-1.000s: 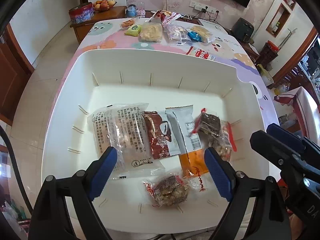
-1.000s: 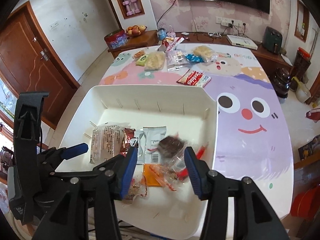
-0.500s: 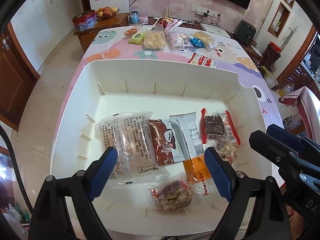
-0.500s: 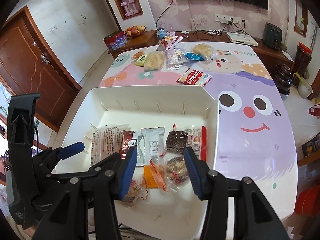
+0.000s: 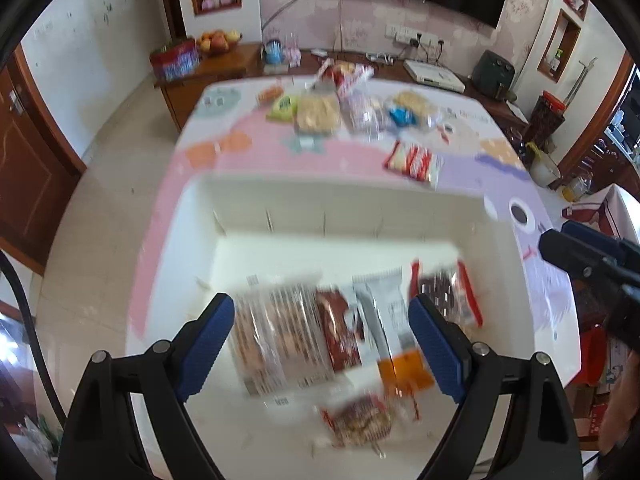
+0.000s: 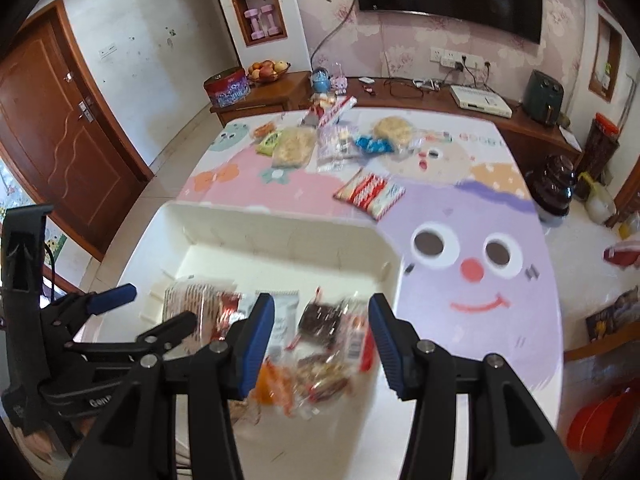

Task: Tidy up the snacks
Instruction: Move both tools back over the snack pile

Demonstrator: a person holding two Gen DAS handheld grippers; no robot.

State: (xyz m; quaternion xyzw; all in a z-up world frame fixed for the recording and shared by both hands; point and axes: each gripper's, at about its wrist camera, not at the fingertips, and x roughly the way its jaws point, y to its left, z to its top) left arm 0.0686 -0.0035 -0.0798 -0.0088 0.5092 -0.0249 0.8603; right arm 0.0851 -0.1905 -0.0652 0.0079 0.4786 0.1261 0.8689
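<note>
Both views are pulling back from the white bin (image 5: 192, 216), so its row of snacks is now looking smaller and blurred. The left gripper (image 5: 320, 336) and the right gripper (image 6: 321, 330) are hanging spread and empty above it; I judge the next pick is coming. More snack packets (image 6: 296, 146) are waiting at the far edge of the cartoon tablecloth (image 6: 472, 240), near a wooden sideboard (image 6: 280, 96).

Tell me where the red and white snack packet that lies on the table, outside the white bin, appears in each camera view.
Left wrist view: the red and white packet is upper right of centre, just beyond the white bin's far wall.
Right wrist view: the packet is above centre, beyond the bin's far right corner.
Shared landmark: the fruit bowl on the wooden cabinet.
</note>
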